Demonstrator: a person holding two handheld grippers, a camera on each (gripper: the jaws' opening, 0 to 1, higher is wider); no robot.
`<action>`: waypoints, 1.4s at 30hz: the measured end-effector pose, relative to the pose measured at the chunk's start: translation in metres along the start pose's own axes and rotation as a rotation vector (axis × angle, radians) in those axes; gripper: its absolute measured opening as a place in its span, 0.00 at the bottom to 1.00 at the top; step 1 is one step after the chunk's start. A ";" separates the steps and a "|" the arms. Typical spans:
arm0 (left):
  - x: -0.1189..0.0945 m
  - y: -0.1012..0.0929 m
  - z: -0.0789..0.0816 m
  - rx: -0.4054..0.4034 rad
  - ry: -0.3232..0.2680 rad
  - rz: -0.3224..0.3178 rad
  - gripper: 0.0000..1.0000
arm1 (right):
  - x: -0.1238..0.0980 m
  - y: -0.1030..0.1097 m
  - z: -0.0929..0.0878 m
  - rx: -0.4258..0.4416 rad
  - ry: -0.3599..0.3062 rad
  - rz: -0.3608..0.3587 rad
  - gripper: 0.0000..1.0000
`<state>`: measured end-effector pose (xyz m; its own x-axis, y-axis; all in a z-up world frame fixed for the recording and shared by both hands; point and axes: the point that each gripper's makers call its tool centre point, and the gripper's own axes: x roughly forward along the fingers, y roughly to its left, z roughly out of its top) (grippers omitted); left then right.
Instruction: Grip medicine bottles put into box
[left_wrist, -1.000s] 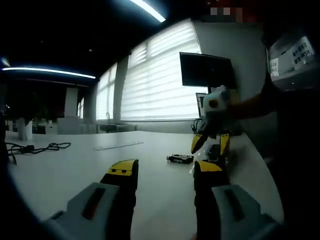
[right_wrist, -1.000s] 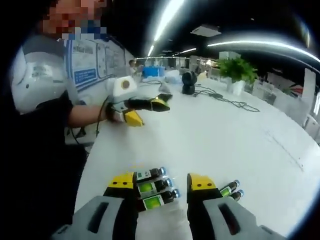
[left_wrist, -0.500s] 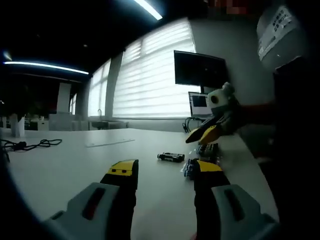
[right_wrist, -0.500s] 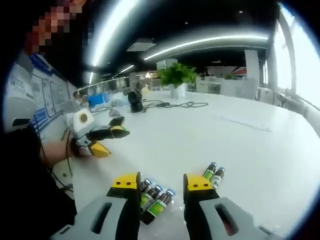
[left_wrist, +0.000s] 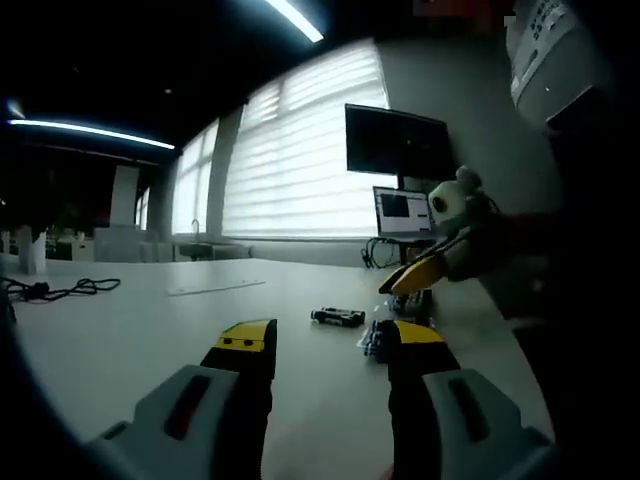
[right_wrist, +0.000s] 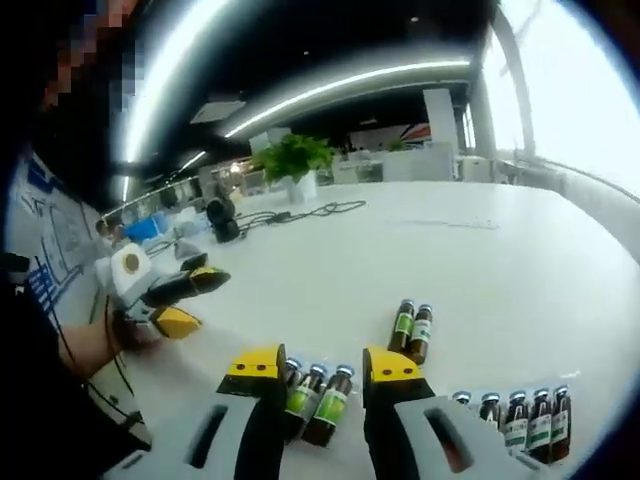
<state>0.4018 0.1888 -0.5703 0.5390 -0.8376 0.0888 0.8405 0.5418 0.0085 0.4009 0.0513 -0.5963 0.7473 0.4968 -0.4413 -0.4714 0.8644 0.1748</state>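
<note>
Right gripper (right_wrist: 320, 365) hung over three bottles (right_wrist: 318, 398) on the worktop (right_wrist: 500, 290), jaws open, gripping nothing. Left gripper (left_wrist: 330, 335) likewise stood open.

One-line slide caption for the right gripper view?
Open right tool over three lying medicine bottles; more bottles nearby on the white table.

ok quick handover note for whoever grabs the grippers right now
Right gripper: open, empty, low over three bottles lying on the table.
Left gripper: open, empty, off to the side.
More bottles: a lying pair just ahead, a row to the right.
Done: nothing gripped yet. No box seen.
Left: grip each bottle, find the box, load it.
</note>
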 end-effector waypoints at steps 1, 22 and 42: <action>0.000 0.000 0.000 -0.001 -0.001 0.000 0.37 | 0.000 -0.001 -0.004 0.029 0.013 -0.007 0.26; -0.001 0.002 0.000 0.000 -0.003 0.011 0.37 | -0.004 -0.003 -0.029 0.052 0.032 -0.137 0.00; -0.001 -0.001 0.001 0.001 -0.005 0.000 0.37 | -0.008 -0.005 -0.035 -0.100 0.017 -0.252 0.00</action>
<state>0.4004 0.1886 -0.5693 0.5388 -0.8371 0.0942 0.8403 0.5420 0.0099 0.3813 0.0402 -0.6249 0.8393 0.2650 -0.4747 -0.3164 0.9481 -0.0301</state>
